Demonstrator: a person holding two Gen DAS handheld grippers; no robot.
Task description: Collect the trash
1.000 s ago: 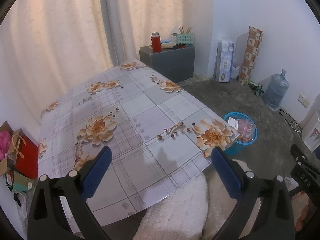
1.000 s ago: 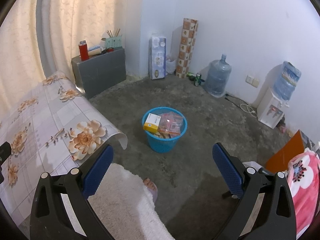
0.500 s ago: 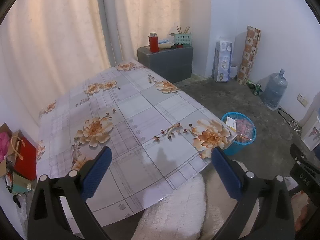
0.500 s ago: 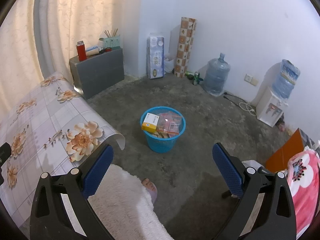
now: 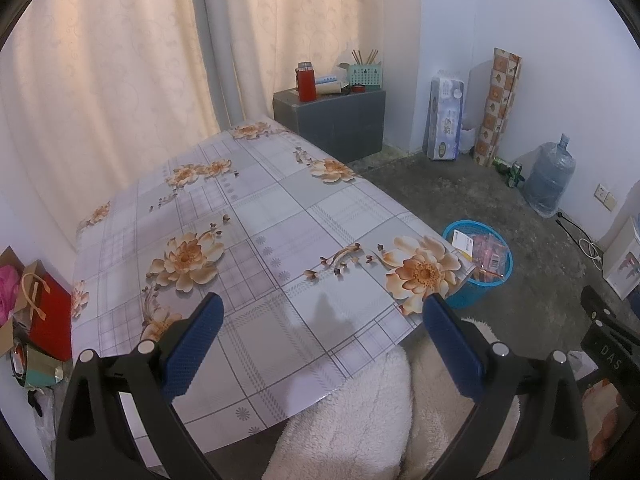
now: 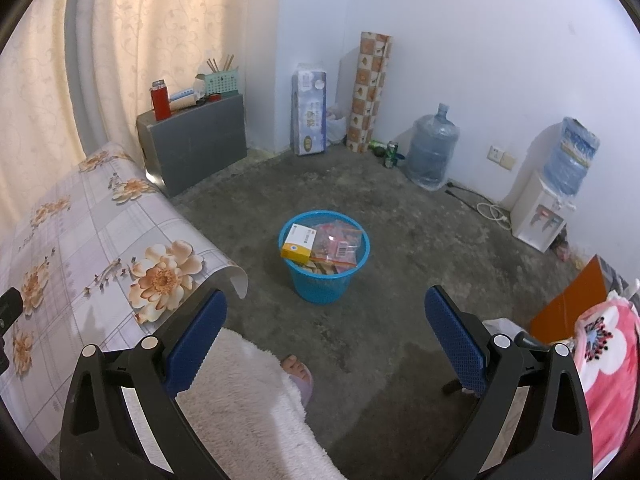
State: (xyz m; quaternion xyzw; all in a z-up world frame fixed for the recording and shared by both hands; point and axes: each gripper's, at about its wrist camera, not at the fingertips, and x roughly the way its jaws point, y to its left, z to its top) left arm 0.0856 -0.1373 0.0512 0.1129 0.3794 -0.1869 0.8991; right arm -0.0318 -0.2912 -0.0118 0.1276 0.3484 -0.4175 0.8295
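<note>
A blue trash basket (image 6: 325,276) stands on the concrete floor beside the table corner. It holds a yellow and white box (image 6: 299,242) and clear packets of wrappers (image 6: 338,245). It also shows in the left wrist view (image 5: 480,280), partly behind the tablecloth edge. My left gripper (image 5: 322,324) is open and empty above the floral tablecloth (image 5: 248,240). My right gripper (image 6: 325,318) is open and empty, held above the floor in front of the basket.
A grey cabinet (image 6: 196,140) with a red flask (image 6: 161,99) stands by the curtain. Tissue pack (image 6: 309,109), patterned roll (image 6: 368,92), water jug (image 6: 432,152) and dispenser (image 6: 548,208) line the wall. My white fleecy leg (image 6: 248,408) and slippered foot (image 6: 298,372) are below.
Both views have shifted slightly, the left one drawing back a little from the table. Both grippers stay open and empty.
</note>
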